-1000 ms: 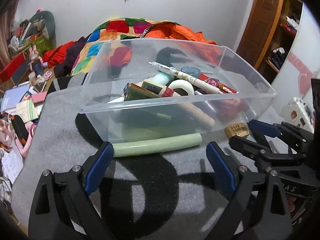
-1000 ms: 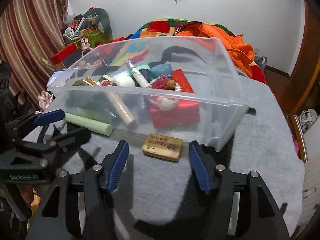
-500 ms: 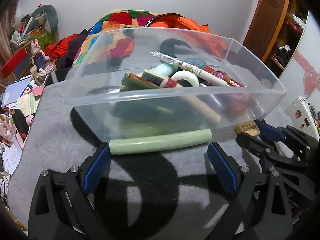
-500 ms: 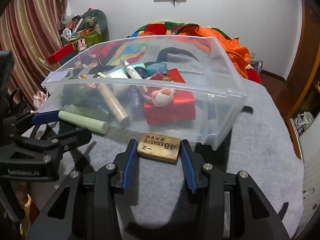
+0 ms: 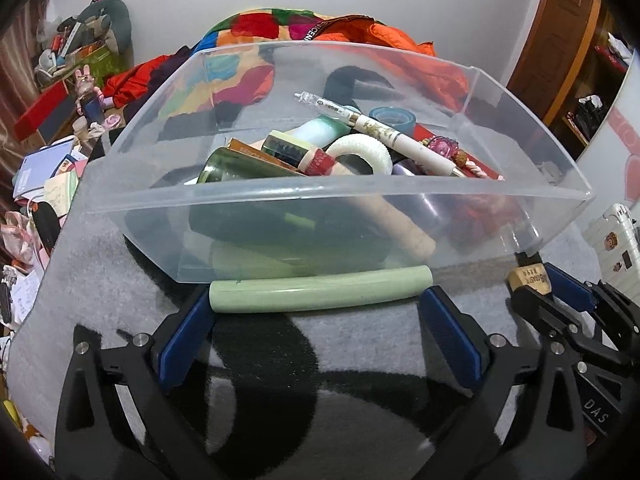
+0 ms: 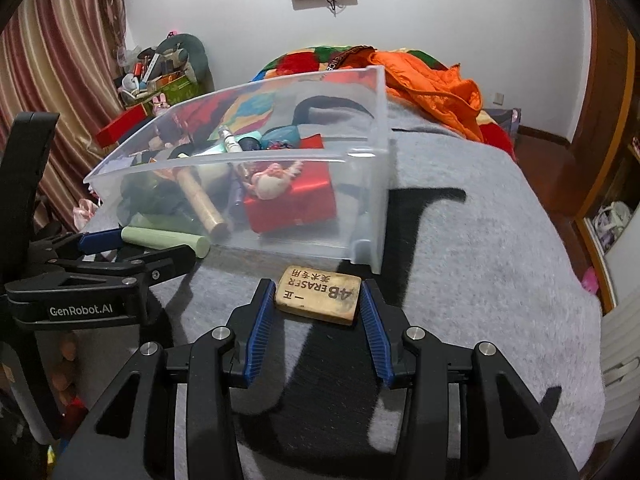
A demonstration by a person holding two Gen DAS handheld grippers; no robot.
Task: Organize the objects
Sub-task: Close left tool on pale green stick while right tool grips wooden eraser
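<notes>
A pale green tube [image 5: 320, 290] lies on the grey blanket against the front wall of a clear plastic bin [image 5: 320, 196]. My left gripper [image 5: 315, 304] straddles the tube lengthwise, its jaws opening, one blue pad near each end. A tan eraser [image 6: 318, 294] lies on the blanket by the bin's near corner [image 6: 366, 256]. My right gripper [image 6: 317, 292] is shut on the eraser, a pad against each short end. The eraser [image 5: 528, 278] and right gripper [image 5: 536, 284] also show at the far right of the left wrist view. The bin holds a pen, a white ring, a red box and several other items.
The grey blanket [image 6: 460, 272] with black letters covers the bed. An orange jacket [image 6: 432, 80] and a colourful quilt [image 5: 260, 28] lie behind the bin. Cluttered boxes and books [image 5: 48, 168] sit left. A wooden door [image 5: 560, 40] and white suitcase [image 5: 616, 240] stand right.
Both grippers moved closer to the bin. The right jaws closed onto the eraser's ends. The left jaws spread wider and now flank the green tube's ends.
</notes>
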